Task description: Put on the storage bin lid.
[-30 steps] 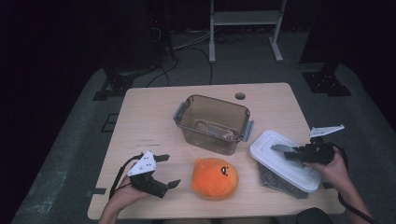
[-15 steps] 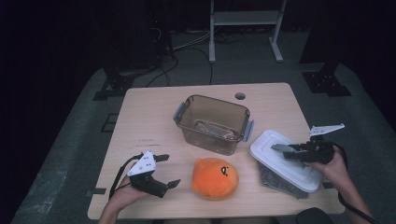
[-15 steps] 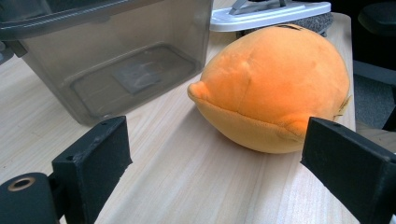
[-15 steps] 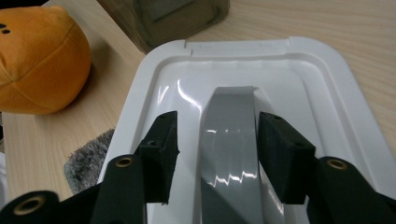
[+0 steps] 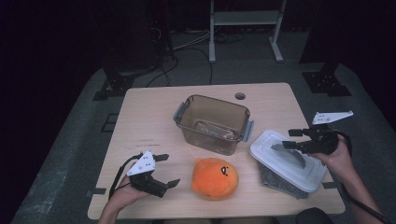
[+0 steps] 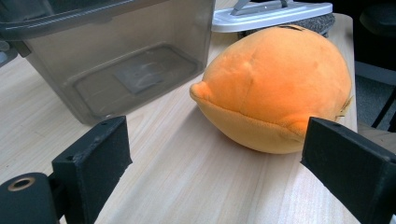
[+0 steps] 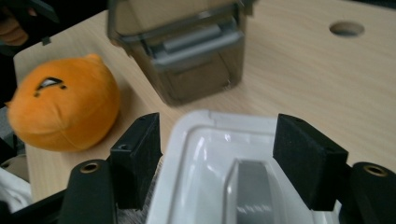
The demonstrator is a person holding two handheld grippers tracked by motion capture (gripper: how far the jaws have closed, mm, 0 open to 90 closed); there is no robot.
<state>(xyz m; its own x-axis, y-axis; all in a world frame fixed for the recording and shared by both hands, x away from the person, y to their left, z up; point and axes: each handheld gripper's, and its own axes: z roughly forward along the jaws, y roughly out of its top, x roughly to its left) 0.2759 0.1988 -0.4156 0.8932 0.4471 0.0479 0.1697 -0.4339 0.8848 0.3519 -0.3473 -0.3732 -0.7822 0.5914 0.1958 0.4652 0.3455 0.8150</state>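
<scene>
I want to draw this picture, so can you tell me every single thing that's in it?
Plush toy: one, orange with a small dark face, near edge of the table, middle.
Open tub: one, clear brownish plastic with grey side latches, middle of the table.
Lid: one, white with a grey handle, right side, lying on a grey speckled thing.
Grey speckled thing: one, under the lid; what it is cannot be told.
Table: one, light wood, with a round hole near the far edge.
White frame: one, on the floor behind the table.
Left tool: one, black, open, beside the plush toy.
Right tool: one, black, open, over the lid.
</scene>
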